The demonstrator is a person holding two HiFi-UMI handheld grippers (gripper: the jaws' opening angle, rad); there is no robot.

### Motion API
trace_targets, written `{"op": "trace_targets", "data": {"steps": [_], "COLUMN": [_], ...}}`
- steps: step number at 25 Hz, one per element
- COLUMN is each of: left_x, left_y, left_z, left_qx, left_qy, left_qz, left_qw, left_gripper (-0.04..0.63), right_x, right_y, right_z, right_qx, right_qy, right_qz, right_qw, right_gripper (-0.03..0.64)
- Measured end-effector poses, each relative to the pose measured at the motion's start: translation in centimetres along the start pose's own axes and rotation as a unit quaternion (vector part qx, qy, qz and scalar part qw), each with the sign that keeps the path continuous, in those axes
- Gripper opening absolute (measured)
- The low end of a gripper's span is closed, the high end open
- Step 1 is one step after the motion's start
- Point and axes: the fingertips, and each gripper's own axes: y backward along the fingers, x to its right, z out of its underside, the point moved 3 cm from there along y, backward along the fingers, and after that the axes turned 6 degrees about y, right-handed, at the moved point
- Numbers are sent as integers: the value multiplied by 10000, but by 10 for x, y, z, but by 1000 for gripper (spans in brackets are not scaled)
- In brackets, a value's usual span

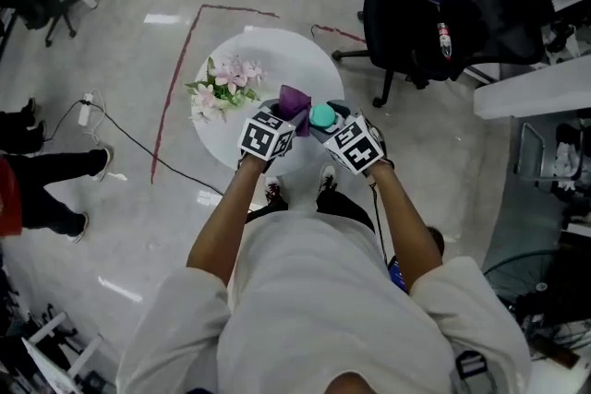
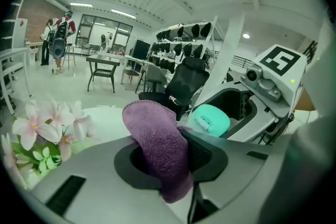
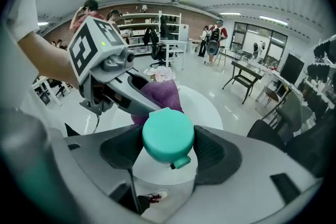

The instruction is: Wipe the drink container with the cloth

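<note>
Gripping a purple cloth [image 2: 157, 139] tight in the left gripper [image 2: 168, 157], with one end standing up and the other hanging down. Clamped the teal drink container [image 3: 168, 136] in the right gripper [image 3: 168, 153], with the jaws wide but pressed on both of its sides. Held both up over the white round table [image 1: 277, 51] in the middle of the head view, with pink flowers [image 1: 222, 88] at the left.

Found the teal drink container just right of the purple cloth in the head view, very close, touching or not too small to tell. Found it to the right and a little farther off in the left gripper view, at the middle right of the frame. Looked round in the right gripper view, so probably pointed its long way at that camera, cap end first. Needed, most likely, only a short push of the purple cloth to the right to start rubbing.

Showed the side of the teal drink container and the small gap beside the purple cloth only in the left gripper view. Hid most of the purple cloth behind the cap in the right gripper view. Showed both hands side by side only in the head view.
</note>
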Motion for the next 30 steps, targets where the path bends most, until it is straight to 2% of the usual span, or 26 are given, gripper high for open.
{"op": "trace_targets", "data": {"steps": [4, 9, 16, 22, 26, 30], "left_x": [-7, -17, -38, -56, -60, -62], "left_y": [-10, -27, -56, -78, -94, -95], "left_z": [2, 13, 44, 76, 95, 99], "left_qx": [-95, -245, -548, -912, -1447, -1531], "left_qy": [97, 303, 590, 935, 1031, 1008], "left_qz": [226, 411, 144, 44, -30, -47], "left_qw": [9997, 9984, 9966, 9914, 9841, 9830], "left_gripper": [118, 118, 118, 118, 118, 118], "right_x": [1, 2, 2, 2, 7, 7], "right_y": [2, 1, 1, -1, 5, 1], "right_z": [0, 1, -2, -1, 0, 3], "right_qx": [-45, -160, -128, -133, -123, -89], "right_qy": [-339, -416, -566, -728, -792, -845], "right_qz": [221, 259, 287, 253, 312, 279], "right_qw": [9992, 9987, 9979, 9969, 9963, 9960], "right_gripper": [304, 305, 307, 310, 310, 311]}}
